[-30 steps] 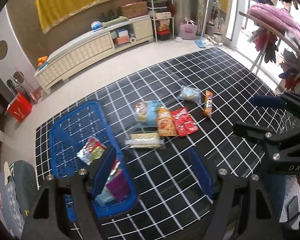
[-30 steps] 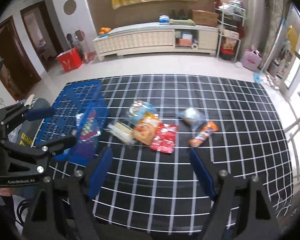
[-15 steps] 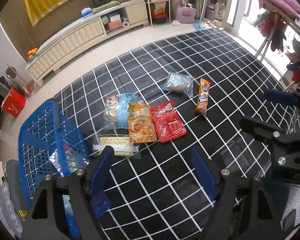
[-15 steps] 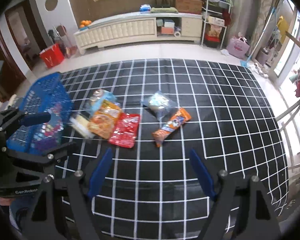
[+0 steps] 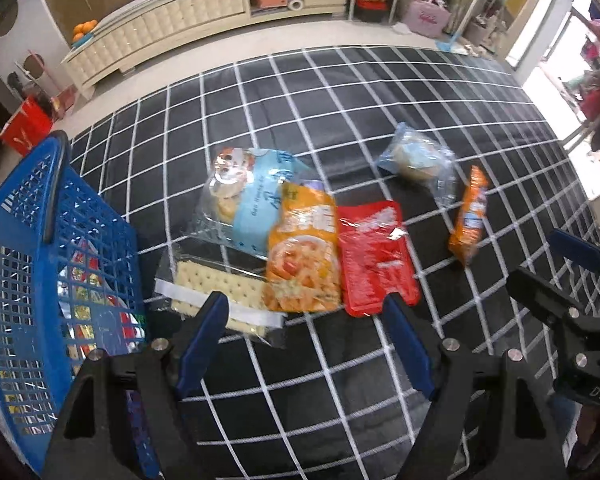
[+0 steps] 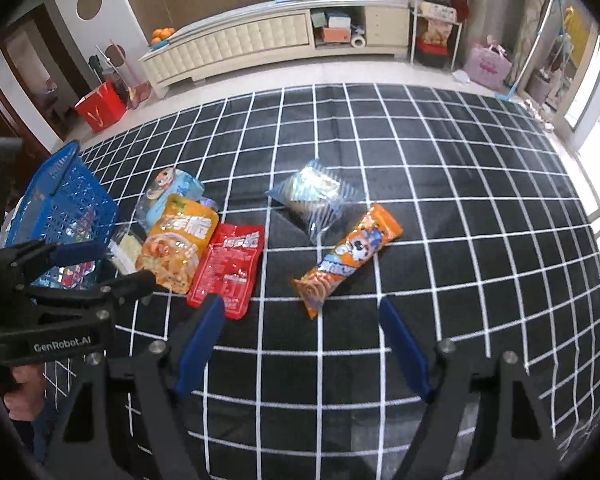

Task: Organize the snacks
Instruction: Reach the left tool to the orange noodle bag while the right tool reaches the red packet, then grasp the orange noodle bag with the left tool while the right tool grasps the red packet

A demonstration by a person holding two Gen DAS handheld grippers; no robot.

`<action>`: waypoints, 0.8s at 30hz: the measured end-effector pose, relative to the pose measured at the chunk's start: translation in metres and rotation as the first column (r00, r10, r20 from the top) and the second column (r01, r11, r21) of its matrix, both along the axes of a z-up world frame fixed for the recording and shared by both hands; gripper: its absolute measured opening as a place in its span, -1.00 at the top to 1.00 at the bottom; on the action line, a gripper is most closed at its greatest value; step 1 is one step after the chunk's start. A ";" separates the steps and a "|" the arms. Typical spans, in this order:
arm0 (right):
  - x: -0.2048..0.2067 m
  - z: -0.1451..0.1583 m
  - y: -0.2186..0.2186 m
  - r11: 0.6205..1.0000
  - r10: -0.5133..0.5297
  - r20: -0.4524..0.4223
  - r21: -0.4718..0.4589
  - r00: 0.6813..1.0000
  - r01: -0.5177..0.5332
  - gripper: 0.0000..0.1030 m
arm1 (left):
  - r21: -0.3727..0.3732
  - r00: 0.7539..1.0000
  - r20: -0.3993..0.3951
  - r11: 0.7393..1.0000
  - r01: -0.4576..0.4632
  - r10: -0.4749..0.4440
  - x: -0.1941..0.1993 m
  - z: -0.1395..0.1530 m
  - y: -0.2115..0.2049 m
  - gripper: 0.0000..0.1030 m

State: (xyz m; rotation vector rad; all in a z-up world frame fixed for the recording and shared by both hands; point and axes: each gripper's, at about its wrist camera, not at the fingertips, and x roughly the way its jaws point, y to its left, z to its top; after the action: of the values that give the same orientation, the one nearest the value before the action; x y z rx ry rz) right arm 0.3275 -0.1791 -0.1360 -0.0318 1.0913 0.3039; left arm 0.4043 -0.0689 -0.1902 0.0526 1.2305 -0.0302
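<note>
Basket (image 5: 40, 248) at frame left holds some packets | six snacks left on checked cloth (image 5: 340, 92) | my left tongs (image 5: 304, 332) and right tongs (image 6: 300, 336) open, empty.

A black grid cloth (image 6: 440, 208) carries a blue basket (image 5: 32, 264) — and six snack packs (image 5: 304, 252) beside it.

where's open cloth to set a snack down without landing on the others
Bare cloth lies right of the long orange packet, and behind the clear bag toward the cabinet. It is crowded between the blue basket and red pouch, where packets overlap.
</note>
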 end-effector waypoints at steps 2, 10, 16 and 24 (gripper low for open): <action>0.005 -0.005 0.001 1.000 0.002 0.001 -0.006 1.000 -0.002 -0.61 | 0.050 1.000 0.017 0.999 0.010 -0.010 0.005 -0.005 -0.002 -0.51; 0.011 -0.015 -0.003 1.000 0.002 0.004 0.021 1.000 -0.002 -0.61 | 0.151 0.999 -0.017 0.988 -0.038 0.041 0.027 -0.037 -0.004 -0.50; 0.011 -0.020 -0.009 0.999 -0.005 -0.008 0.044 1.000 0.005 -0.61 | 0.013 0.996 -0.075 0.999 -0.043 0.044 0.041 -0.050 0.006 0.08; 0.010 -0.018 -0.010 0.999 -0.020 0.000 0.039 1.000 0.020 -0.61 | 0.038 0.998 -0.036 0.997 0.061 -0.060 0.033 -0.040 -0.017 0.82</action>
State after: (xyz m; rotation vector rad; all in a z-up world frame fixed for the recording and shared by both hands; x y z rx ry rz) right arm 0.3371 -0.1891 -0.1543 0.0141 1.0847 0.3073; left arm 0.4374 -0.0861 -0.2302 0.1238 1.2645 -0.0601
